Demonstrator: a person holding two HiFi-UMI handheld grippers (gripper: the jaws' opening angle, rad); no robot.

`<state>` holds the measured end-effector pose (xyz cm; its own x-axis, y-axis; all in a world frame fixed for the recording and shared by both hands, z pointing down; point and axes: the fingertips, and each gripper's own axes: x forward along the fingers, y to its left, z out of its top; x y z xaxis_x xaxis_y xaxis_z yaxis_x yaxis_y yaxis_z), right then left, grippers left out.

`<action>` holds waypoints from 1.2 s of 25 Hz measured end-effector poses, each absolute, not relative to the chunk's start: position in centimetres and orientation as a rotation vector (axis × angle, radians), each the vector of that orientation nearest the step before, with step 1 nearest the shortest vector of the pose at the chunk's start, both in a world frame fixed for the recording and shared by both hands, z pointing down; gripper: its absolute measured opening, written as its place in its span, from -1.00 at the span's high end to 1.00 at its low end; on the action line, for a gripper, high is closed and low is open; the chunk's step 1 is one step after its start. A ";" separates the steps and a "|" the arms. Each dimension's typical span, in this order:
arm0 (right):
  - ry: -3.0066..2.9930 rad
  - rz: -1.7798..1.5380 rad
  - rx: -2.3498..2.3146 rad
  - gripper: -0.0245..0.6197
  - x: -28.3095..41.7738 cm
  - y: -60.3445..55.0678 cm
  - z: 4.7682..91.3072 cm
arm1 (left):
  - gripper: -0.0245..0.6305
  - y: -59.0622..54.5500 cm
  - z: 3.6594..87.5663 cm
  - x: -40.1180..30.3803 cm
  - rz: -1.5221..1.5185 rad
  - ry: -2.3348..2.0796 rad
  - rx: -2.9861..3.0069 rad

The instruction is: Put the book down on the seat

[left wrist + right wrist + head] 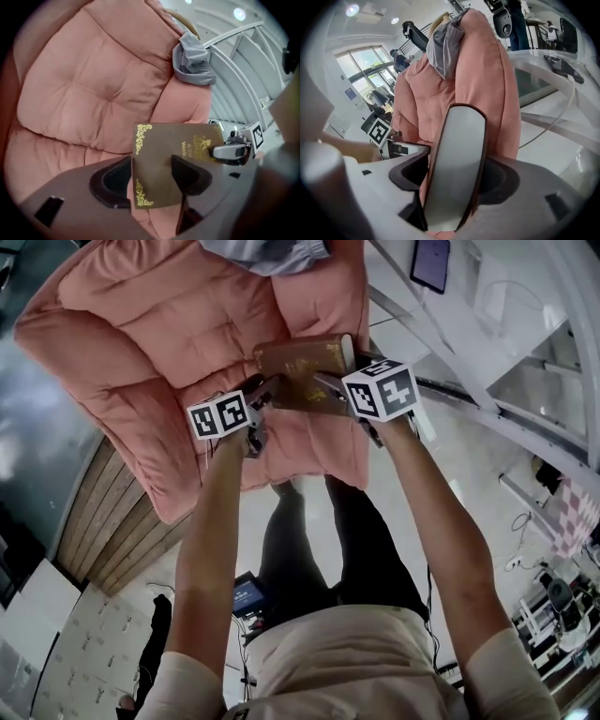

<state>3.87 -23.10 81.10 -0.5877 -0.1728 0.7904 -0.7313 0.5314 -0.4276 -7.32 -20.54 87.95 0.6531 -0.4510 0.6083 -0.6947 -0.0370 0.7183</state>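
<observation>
A brown book (300, 362) with gold ornaments hangs just over the pink cushioned seat (169, 324), one gripper at each end. My left gripper (265, 395) is shut on it. In the left gripper view one pad lies on the cover (164, 159) and the other jaw is behind it. My right gripper (328, 388) has the book's white page edge (457, 164) between its jaws. A sliver of pink cushion shows between the left jaw and the book there, so it stands open around it.
A grey cloth (267, 251) hangs over the top of the seat back (84, 93). A white metal railing (450, 343) runs along the right. A wooden strip of floor (112, 540) lies to the left. The person's legs stand right in front of the seat.
</observation>
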 end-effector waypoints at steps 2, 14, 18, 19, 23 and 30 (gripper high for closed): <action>-2.069 0.998 0.736 -0.03 3.7 -23.0 81.1 | 0.12 -20.4 88.4 -7.5 0.285 -0.961 1.667; -2.051 0.899 0.703 -0.10 2.5 -22.1 79.6 | 0.13 -20.0 86.6 -8.2 0.288 -0.960 1.686; -2.063 0.903 0.694 -0.10 2.0 -22.0 78.6 | 0.13 -19.9 85.4 -8.2 0.296 -0.951 1.703; -2.066 0.901 0.693 -0.10 1.9 -21.9 78.2 | 0.14 -19.8 85.0 -8.3 0.299 -0.948 1.709; -2.081 0.889 0.696 -0.10 1.4 -21.5 76.3 | 0.14 -19.6 82.9 -8.8 0.300 -0.946 1.735; -2.144 0.856 0.750 -0.04 2.2 -21.2 70.0 | 0.17 -20.4 73.8 -9.2 0.245 -0.972 1.880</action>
<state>2.25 -21.17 69.96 -0.5882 -0.2482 0.7697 -0.7101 0.6139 -0.3447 -9.19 -20.39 73.78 0.6612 -0.5184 0.5423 -0.7138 -0.2120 0.6675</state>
